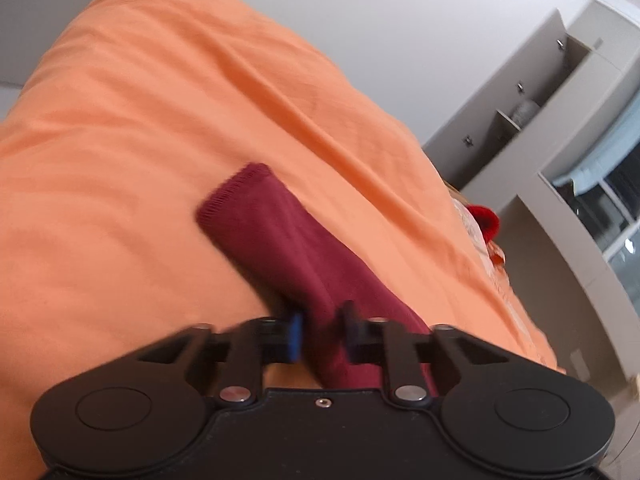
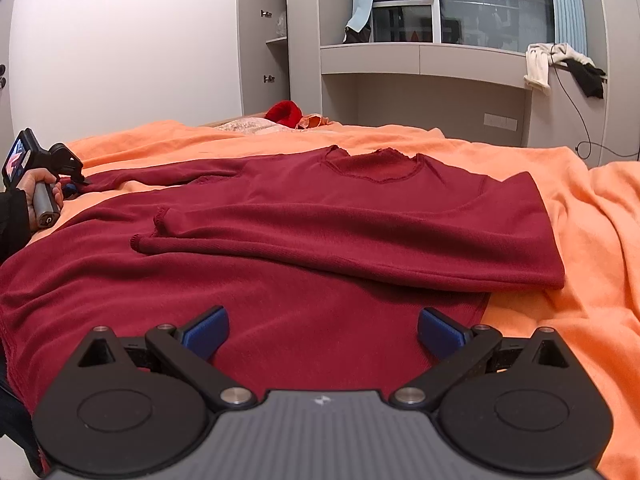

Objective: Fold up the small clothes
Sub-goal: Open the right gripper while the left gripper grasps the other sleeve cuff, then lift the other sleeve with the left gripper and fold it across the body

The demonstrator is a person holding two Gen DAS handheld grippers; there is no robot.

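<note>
- Left gripper (image 1: 320, 336) has its blue pads pinched narrow on the dark red sleeve (image 1: 288, 248), near the cuff end; the sleeve runs out ahead of the pads, its ribbed cuff lying on the orange blanket (image 1: 140, 140).
- From the right wrist view that same left gripper (image 2: 74, 184) sits at the far left tip of the sweater's outstretched sleeve, held by a hand (image 2: 40, 186) in a dark cuff.
- Right gripper (image 2: 323, 334) stands wide, its blue pads well apart and pressing on nothing; it hangs just over the near hem of the red sweater (image 2: 300, 240).
- Sweater lies flat on the blanket, neck opening at the far side from the right gripper, hem nearest it.
- Relative to the sweater's body, the right-hand sleeve is folded across the chest, its cuff ending near the middle; the other sleeve stretches away to the left.
- Beyond the sweater's collar, at the blanket's far edge, lie a bright red knitted item (image 2: 284, 112) and some pale and orange cloth beside it.
- Further behind the sweater, an open grey wall cabinet (image 2: 276, 40) holds something pale on its shelf, too small to tell what.
- On the ledge to the right behind the sweater, white and black garments (image 2: 560, 66) hang over the edge.
</note>
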